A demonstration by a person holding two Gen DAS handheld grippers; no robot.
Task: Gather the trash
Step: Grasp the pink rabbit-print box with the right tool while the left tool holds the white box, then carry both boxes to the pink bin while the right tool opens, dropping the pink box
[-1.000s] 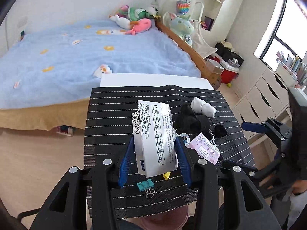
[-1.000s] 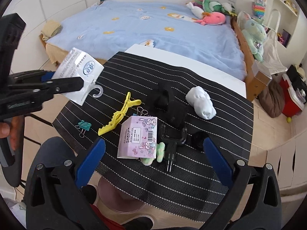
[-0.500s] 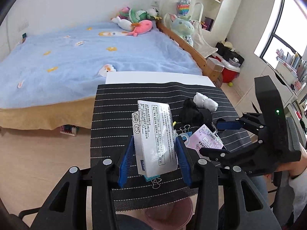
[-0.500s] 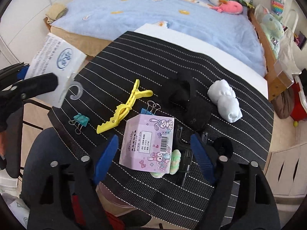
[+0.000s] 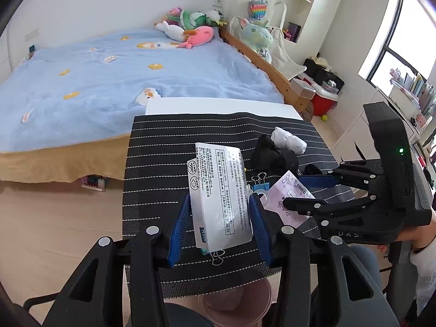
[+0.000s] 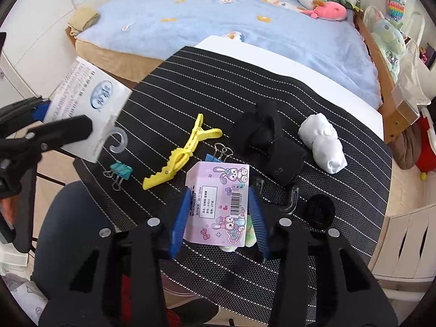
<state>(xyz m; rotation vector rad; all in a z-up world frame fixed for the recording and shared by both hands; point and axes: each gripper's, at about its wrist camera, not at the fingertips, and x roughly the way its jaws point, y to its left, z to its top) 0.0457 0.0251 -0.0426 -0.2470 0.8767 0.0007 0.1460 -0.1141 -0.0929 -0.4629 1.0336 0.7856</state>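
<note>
My left gripper (image 5: 219,226) is shut on a white plastic package (image 5: 219,196) with printed text and holds it above the striped mat's near edge; the package also shows in the right wrist view (image 6: 87,106). My right gripper (image 6: 218,218) has its blue pads closed against the sides of a pink cartoon package (image 6: 218,204) that lies on the black striped mat (image 6: 272,95). The pink package also shows in the left wrist view (image 5: 286,199), with the right gripper (image 5: 313,190) on it.
On the mat lie a yellow hair clip (image 6: 182,152), a teal binder clip (image 6: 120,171), a blue binder clip (image 6: 218,152), black socks (image 6: 269,141), a white sock roll (image 6: 324,141) and a black hook (image 6: 288,199). A pink bin (image 5: 237,299) stands under the near edge. A bed (image 5: 109,81) lies behind.
My right gripper has moved down and forward over the pink package and narrowed from wide open until its pads close on it. The left gripper keeps holding the white package.
</note>
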